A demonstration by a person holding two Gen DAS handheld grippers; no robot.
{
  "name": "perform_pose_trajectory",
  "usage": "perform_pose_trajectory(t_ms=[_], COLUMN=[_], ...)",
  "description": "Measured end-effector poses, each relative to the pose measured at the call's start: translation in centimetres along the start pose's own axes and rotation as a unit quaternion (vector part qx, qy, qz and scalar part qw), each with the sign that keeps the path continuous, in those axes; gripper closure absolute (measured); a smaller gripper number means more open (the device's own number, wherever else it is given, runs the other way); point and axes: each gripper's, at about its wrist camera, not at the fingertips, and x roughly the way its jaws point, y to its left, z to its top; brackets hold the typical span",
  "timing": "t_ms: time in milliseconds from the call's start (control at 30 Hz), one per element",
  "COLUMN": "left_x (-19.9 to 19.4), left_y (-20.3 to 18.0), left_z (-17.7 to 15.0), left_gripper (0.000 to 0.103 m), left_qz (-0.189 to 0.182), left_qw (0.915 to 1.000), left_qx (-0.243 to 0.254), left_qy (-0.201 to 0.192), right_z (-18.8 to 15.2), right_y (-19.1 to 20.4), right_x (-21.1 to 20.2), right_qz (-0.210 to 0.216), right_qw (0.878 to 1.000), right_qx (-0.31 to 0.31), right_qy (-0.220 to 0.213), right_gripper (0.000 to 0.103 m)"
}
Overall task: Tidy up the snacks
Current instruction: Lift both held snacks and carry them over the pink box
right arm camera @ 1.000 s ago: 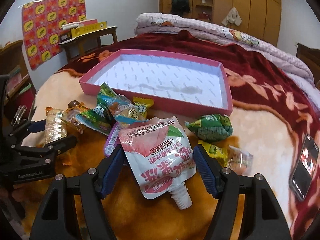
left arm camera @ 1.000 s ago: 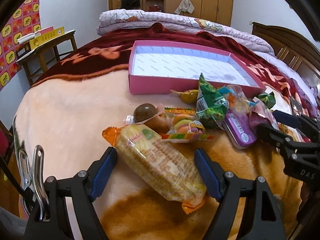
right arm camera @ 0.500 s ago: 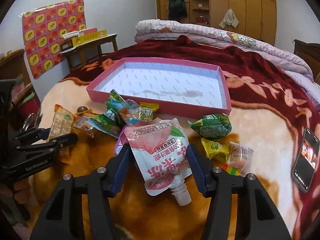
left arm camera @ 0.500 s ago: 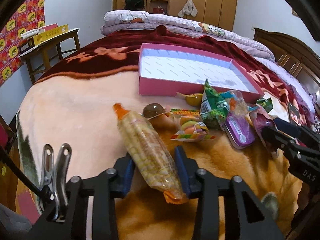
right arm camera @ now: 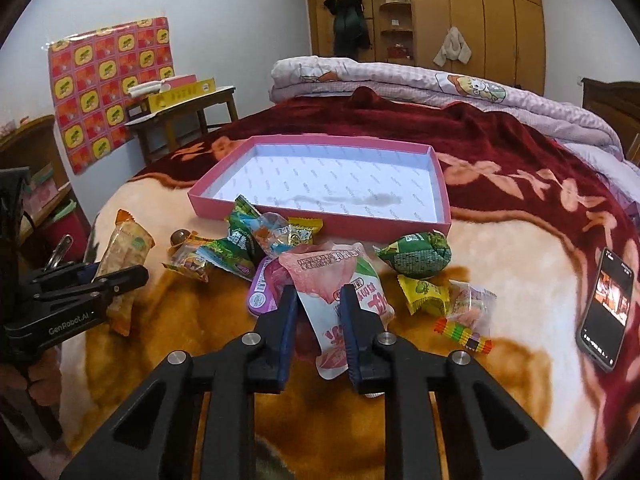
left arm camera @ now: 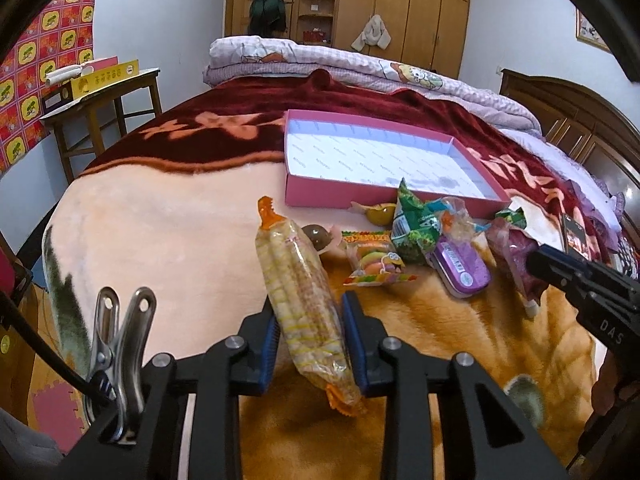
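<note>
My left fingers point(left arm camera: 269, 350) have just closed on the corn snack pack point(left arm camera: 298, 292), my right fingers point(right arm camera: 289, 320) on the pink pouch point(right arm camera: 340, 284); the pink box point(right arm camera: 438, 222), mid-frame, holds nothing, other snacks unsorted.

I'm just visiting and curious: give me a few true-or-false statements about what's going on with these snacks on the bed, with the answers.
1. The left gripper has its jaws closed on the long corn snack pack. True.
2. The pink tray is full of snacks. False: nothing lies in it.
3. The right gripper clamps the pink drink pouch. True.
4. A phone lies inside the tray. False: it lies on the blanket, off to the right.
</note>
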Motion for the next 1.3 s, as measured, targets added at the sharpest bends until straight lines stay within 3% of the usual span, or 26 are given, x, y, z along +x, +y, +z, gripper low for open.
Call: perform_pose_trajectory(t_ms=[333, 633, 1300], left_x=[-1.2, -2.2, -0.1], left_y=[-0.6, -1.5, -2.6], left_z=[0.3, 1.5, 8.7], left_gripper=[0.072, 0.072, 0.072], left_qz=[-0.009, -0.015, -0.038], left_qw=[0.9998, 0.9990, 0.9973], left_qx=[0.011, 0.028, 0.042], left_qy=[-0.015, -0.033, -0.048], right_z=[0.2, 1.6, 7.1], right_y=[0.2, -0.1, -0.7], right_x=[-0.5, -2.0, -1.6], right_qz=[0.000, 0.030, 0.025], right_qw=[1.000, 0.999, 0.998], right_qx=[-0.007, 0.011, -0.008], right_qy=[-0.009, -0.029, -0.054], right_gripper=[0.087, 0.092, 0.093])
